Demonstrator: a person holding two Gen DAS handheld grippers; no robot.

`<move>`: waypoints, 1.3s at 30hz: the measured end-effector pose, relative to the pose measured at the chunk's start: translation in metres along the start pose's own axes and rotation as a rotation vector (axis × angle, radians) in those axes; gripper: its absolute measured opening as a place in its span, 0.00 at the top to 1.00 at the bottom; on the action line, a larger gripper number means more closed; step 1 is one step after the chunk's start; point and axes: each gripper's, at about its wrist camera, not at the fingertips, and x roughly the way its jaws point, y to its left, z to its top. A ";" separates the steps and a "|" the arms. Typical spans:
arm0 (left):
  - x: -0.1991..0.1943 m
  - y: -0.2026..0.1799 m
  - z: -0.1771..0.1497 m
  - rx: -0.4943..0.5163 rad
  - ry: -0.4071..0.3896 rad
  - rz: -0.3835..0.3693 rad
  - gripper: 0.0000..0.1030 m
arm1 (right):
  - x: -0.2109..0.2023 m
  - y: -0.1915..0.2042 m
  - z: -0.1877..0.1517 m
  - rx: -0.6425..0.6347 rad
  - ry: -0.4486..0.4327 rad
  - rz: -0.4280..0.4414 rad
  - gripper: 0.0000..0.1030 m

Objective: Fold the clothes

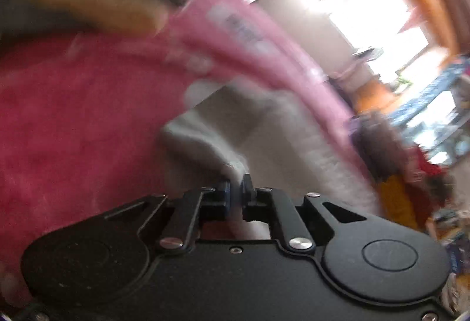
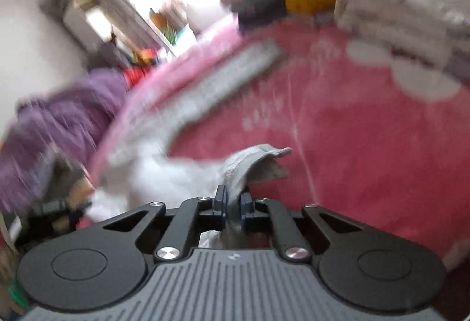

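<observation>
At the bottom centre of the left wrist view, the left gripper has its jaws pinched on an edge of the white garment, which rises toward mid-frame. Behind it a pink blanket fills the left side, with a paler pink band running diagonally to the right. In the right wrist view, the right gripper clamps a hemmed edge of the same white garment, spreading lower left over the pink blanket. A purple cloth lies at the left; everything is motion-blurred.
</observation>
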 end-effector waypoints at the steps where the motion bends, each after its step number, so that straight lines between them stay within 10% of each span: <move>1: -0.014 -0.002 0.008 -0.012 -0.003 -0.040 0.97 | -0.011 0.000 0.009 0.017 -0.013 0.016 0.91; 4: -0.051 -0.004 0.028 -0.046 -0.013 -0.128 0.97 | -0.032 -0.001 0.035 0.000 -0.027 0.014 0.91; 12: -0.003 0.039 0.002 0.074 0.220 0.129 0.81 | 0.030 -0.013 0.013 -0.260 0.149 -0.286 0.70; 15: -0.020 0.040 0.012 0.080 0.120 0.155 0.51 | 0.023 -0.001 0.009 -0.326 0.074 -0.312 0.44; 17: -0.028 0.038 0.018 0.120 0.040 0.200 0.51 | 0.021 -0.001 0.014 -0.310 0.041 -0.304 0.44; 27: 0.013 0.019 0.081 0.022 -0.022 -0.011 0.51 | 0.056 0.000 0.047 -0.302 0.022 -0.268 0.45; 39: 0.111 0.014 0.087 -0.078 0.258 -0.048 0.55 | 0.153 0.016 0.106 -0.357 -0.019 -0.156 0.39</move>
